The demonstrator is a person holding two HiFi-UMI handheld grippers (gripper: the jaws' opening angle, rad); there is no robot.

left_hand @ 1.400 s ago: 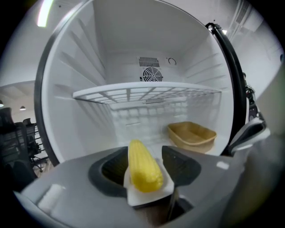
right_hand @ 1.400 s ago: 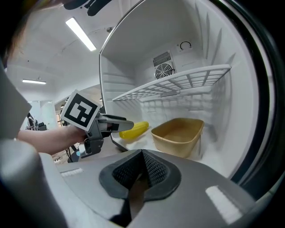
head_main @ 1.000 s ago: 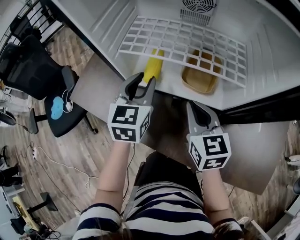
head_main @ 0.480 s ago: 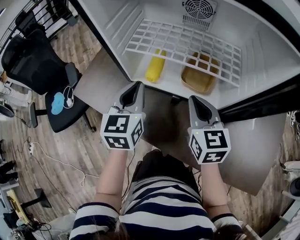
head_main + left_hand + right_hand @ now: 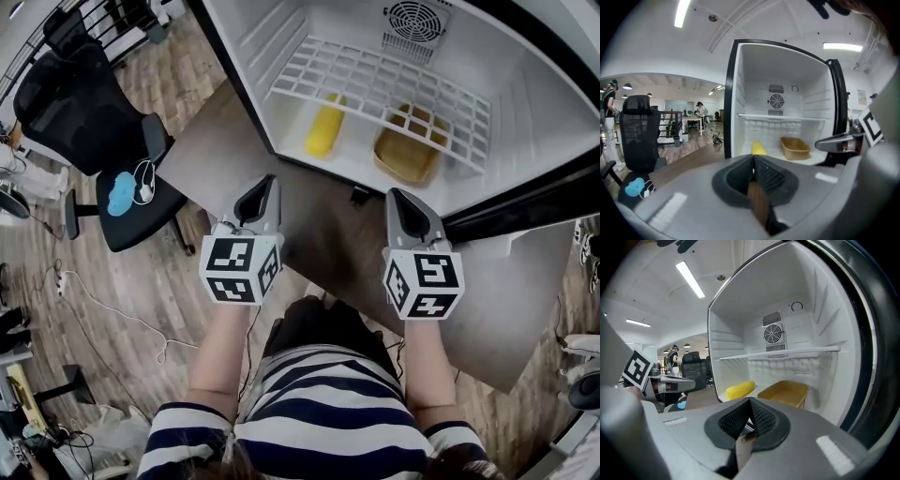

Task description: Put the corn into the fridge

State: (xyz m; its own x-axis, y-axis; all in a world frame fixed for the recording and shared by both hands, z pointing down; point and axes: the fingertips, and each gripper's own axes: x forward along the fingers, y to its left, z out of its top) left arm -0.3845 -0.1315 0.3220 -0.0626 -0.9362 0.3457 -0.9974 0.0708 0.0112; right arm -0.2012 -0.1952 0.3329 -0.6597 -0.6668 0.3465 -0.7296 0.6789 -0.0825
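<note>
The corn [image 5: 323,131] lies on the white floor of the open fridge [image 5: 246,39], in the left part, under the wire shelf [image 5: 375,82]; in the head view its far end shows through the grid of this shelf. It is a plain yellow cob, long and rounded, without leaves; its long axis points toward the back wall, and nothing touches it. A shallow brown-yellow tray [image 5: 406,156] stands at 3 o'clock from the corn, near but apart from it; a round fan grille [image 5: 415,19] sits on the back wall at 12 o'clock.

The left gripper [image 5: 267,185] is outside the fridge, in front of its lower edge; the corn is at about 1 o'clock from its tip and well apart from it. In the left gripper view the two ribbed jaws meet at the tips and hold nothing; beyond them the corn [image 5: 759,149] and the tray [image 5: 794,147] show inside the fridge [image 5: 740,84].

The right gripper [image 5: 398,197] is level with the left one, at 3 o'clock from it; its jaws are also pressed together and empty in the right gripper view, where the corn [image 5: 740,390] lies at 11 o'clock above them and the tray [image 5: 785,393] at 1 o'clock.

A black office chair [image 5: 89,122] stands on the wooden floor at 10 o'clock from the left gripper.
</note>
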